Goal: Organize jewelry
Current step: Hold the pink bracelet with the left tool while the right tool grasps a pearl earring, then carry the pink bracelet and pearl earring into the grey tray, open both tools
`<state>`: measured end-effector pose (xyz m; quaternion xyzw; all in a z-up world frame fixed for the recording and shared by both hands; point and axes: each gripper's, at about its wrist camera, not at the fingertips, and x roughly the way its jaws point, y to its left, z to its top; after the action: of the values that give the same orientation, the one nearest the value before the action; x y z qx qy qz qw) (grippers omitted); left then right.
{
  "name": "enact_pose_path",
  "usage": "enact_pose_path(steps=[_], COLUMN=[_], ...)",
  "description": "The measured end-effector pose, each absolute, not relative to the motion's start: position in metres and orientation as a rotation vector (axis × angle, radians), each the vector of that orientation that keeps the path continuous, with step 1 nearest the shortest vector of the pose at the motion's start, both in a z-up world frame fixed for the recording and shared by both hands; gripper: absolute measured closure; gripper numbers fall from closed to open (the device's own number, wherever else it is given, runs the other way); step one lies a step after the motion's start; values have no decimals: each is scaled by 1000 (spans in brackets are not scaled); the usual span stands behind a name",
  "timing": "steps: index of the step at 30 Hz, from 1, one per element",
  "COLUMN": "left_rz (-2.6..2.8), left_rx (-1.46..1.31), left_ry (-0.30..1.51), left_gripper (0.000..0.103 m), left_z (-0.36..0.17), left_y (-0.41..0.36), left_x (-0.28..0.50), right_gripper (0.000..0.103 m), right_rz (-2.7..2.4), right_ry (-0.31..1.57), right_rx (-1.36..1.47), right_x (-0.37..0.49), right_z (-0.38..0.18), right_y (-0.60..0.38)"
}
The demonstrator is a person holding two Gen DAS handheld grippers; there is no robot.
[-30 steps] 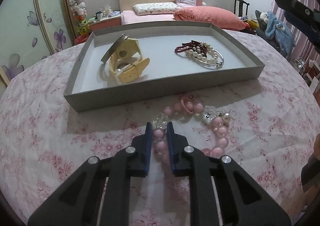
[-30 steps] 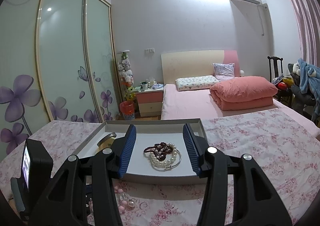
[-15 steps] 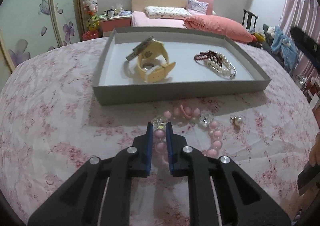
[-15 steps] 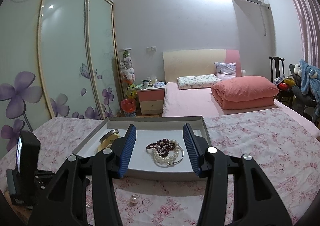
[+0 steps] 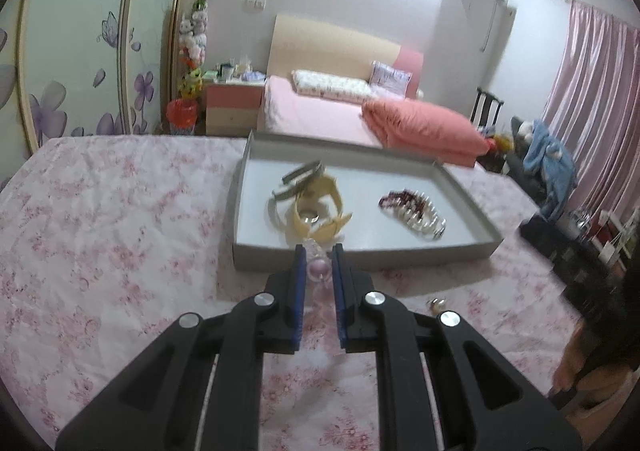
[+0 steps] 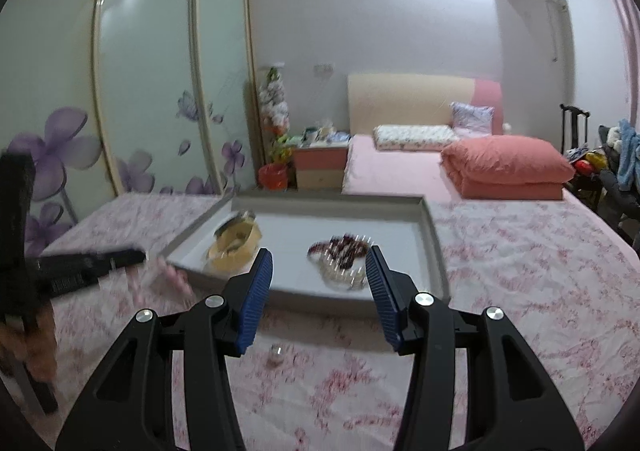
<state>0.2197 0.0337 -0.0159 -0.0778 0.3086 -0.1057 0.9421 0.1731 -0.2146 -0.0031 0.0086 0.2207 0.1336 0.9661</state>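
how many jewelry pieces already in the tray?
3 in the tray, others may be hidden: a silver bangle at back left, a yellow watch touching it in front, and a tangle of pearl and red beads right of centre.

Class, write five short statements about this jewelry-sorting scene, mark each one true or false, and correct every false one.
1. The left tongs are shut on the pink bead bracelet. True.
2. The right tongs are gripping the pearl bracelet. False: they are open and hold nothing; the pearl bracelet lies in the grey tray.
3. The yellow watch lies inside the tray. True.
4. The tray holds no jewelry. False: it holds the watch, a metal bangle, and pearl and dark red beads.
5. A small earring lies on the floral cloth, outside the tray. True.
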Motion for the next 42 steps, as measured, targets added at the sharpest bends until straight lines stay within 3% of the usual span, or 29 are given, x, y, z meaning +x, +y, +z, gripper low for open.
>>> enact_pose_path(steps=[21,30,35,42], left_rz=[-250,-250,-248,-246], left_rx=[-183,-184,-186,-188], left_ry=[456,458,460,461], left_gripper=[90,90,90,90], left_z=[29,29,29,28], left_y=[37,38,39,38], left_x=[189,188,187,183], right_gripper=[75,75,88,89], right_rz=[384,374,373,349], right_ry=[833,861,879,880], right_rx=[-126,-121,-136,-112], right_x=[200,207,211,213], right_z=[-60,-65,-67,-68], right_y=[-167,-167,-163,-168])
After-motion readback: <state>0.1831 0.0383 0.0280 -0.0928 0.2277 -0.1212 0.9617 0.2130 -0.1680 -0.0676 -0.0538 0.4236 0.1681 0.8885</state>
